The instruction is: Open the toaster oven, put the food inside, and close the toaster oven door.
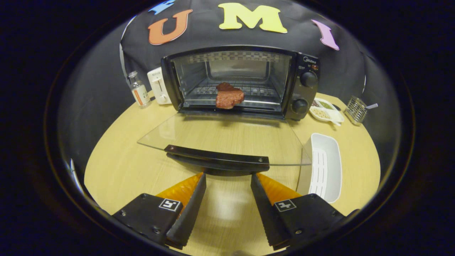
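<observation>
Mock kitchen booth, toaster oven (pixel 241 81), wooden table (pixel 121 167)

The toaster oven (pixel 241 83) has a glossy black shell, a shiny metal cavity and a clear glass door (pixel 224 137). The table (pixel 117 167) looks like smooth pale wood. The gripper (pixel 228 179), fingers apart and empty, has matt black ridged pads (pixel 190 208).

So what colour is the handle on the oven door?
Black handle, seen best in the gripper view, just ahead of the open claw.

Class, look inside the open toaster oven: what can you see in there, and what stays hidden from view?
Inside the toaster oven, a reddish piece of meat lies at the front of the wire rack. The meat covers the rack beneath it. The glass door lies open; the open tool sits just before its handle.
</observation>
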{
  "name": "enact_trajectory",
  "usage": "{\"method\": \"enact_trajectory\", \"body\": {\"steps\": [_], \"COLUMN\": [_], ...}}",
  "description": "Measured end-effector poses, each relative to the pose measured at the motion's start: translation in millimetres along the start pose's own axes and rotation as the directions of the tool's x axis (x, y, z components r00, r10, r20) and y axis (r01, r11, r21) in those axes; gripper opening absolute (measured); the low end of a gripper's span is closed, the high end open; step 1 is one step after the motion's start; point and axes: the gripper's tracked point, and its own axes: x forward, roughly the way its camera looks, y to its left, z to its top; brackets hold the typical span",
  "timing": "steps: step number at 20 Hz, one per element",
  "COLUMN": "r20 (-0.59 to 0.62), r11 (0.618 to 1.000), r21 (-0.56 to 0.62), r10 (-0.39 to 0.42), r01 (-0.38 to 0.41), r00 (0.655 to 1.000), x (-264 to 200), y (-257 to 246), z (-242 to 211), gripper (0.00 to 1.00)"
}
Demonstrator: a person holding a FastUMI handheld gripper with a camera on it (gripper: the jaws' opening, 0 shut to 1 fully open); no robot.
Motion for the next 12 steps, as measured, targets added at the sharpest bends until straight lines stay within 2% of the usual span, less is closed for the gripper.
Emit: {"method": "enact_trajectory", "body": {"steps": [12], "r20": [0.102], "r11": [0.998], "r21": [0.046], "r10": [0.044], "r01": [-0.049], "r00": [0.994], "x": [-29.5], "y": [3.6], "z": [98.1], "gripper": [0.82]}}
